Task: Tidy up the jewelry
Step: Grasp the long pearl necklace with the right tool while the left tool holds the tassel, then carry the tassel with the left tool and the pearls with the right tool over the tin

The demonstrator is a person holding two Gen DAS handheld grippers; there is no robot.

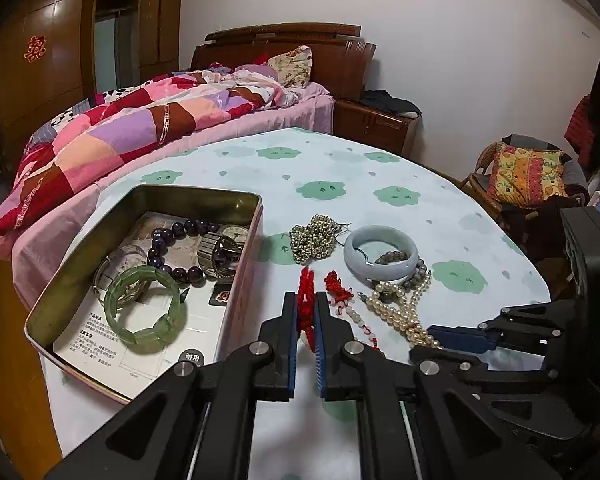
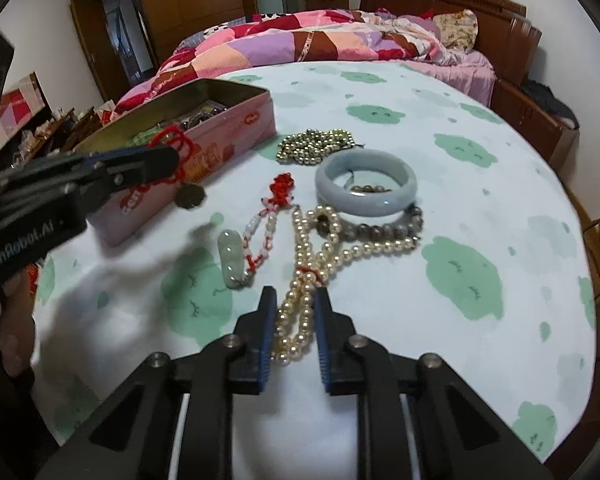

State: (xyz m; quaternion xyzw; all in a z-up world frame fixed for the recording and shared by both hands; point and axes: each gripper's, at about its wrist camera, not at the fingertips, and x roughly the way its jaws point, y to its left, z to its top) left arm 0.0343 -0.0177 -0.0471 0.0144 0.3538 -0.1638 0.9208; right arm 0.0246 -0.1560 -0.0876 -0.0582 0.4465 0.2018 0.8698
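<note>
My left gripper [image 1: 307,300] is shut on a red knotted cord [image 1: 306,296] and holds it above the table; in the right wrist view the cord [image 2: 172,140] hangs by the pink tin [image 2: 236,128] with a bronze pendant [image 2: 190,197] below. My right gripper [image 2: 296,300] is open around the pearl necklace [image 2: 300,304] lying on the table. The tin [image 1: 244,272] holds a green bracelet [image 1: 146,308], a purple bead bracelet [image 1: 172,248] and a watch [image 1: 220,252]. A pale jade bangle [image 2: 366,182], gold beads [image 2: 316,146] and a red-and-white bead strand [image 2: 268,220] lie loose.
The round table has a white cloth with green clouds [image 2: 460,272]. A bed with a patchwork quilt [image 1: 140,128] stands behind it. A chair with a cushion [image 1: 528,176] is at the right. My right gripper also shows in the left wrist view [image 1: 452,336].
</note>
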